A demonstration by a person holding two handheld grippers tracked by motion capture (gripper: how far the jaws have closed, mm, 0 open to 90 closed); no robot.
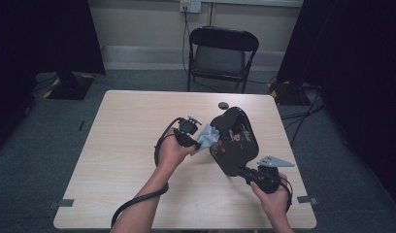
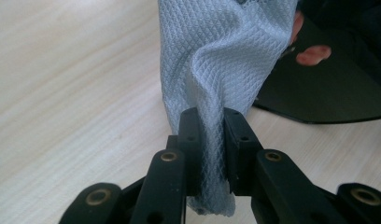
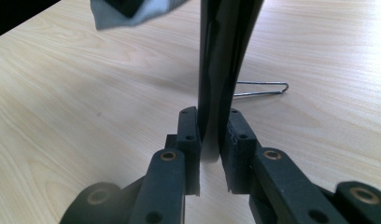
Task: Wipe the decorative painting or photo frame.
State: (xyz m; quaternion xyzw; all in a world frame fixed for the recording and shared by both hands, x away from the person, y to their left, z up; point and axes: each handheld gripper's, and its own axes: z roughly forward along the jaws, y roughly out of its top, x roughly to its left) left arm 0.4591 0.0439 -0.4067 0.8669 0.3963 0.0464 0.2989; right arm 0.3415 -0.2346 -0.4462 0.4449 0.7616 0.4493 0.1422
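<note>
**Left gripper pinches cloth against black panel held by right**

Left gripper [image 1: 193, 141], near the middle of the high view, has its jaws clamped tight on a pale blue-grey cloth [image 2: 216, 70], which touches the glossy black panel [image 1: 233, 141] just right of centre. Right gripper [image 1: 249, 174], lower right, is closed on the panel's lower edge [image 3: 216, 93], holding it above the wooden table [image 1: 128, 145]. A thin wire loop [image 3: 261, 88] lies on the table behind it.

Dim overhead view, bright sharp close-ups
</note>
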